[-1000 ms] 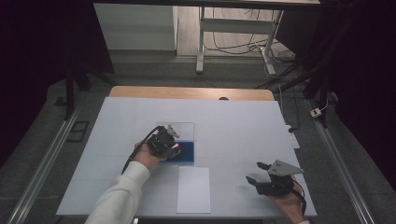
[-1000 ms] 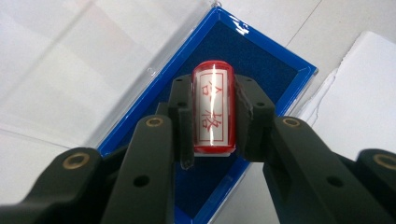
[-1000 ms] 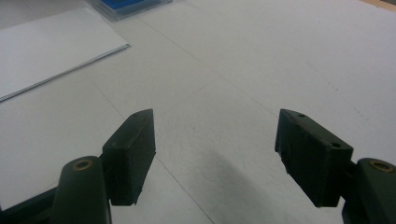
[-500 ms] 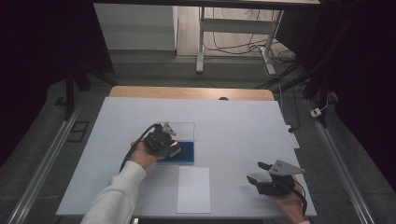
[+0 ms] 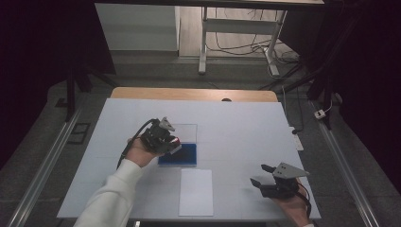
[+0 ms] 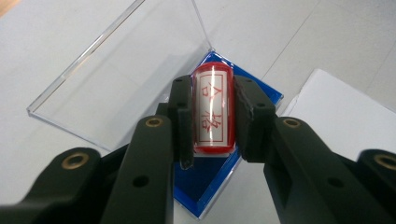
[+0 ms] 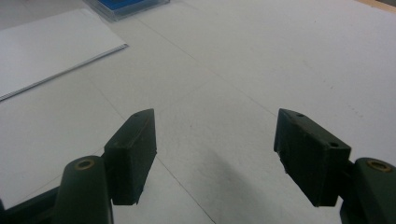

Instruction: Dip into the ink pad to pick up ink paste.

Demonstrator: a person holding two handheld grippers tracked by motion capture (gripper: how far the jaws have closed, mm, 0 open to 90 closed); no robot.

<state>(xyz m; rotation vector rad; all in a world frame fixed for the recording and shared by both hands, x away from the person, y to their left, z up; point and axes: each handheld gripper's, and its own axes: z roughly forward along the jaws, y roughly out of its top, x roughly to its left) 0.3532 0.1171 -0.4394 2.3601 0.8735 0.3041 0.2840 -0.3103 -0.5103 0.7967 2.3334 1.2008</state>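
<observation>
— What has the left gripper [image 6: 212, 116] got?
— It is clamped on a red seal stamp [image 6: 213, 109], its face of red characters turned up toward the camera, held just above the blue ink pad [image 6: 219, 177] in its case.
— And the lid?
— The clear lid [image 6: 126, 70] lies open beyond the gripper, hinged to the pad's far edge.
— The right gripper [image 7: 215, 154]?
— Released, jaws wide apart over the bare desk [image 7: 261, 60], well to the right of the stamp. A white sheet of paper [image 7: 46, 42] lies ahead to its left.
</observation>
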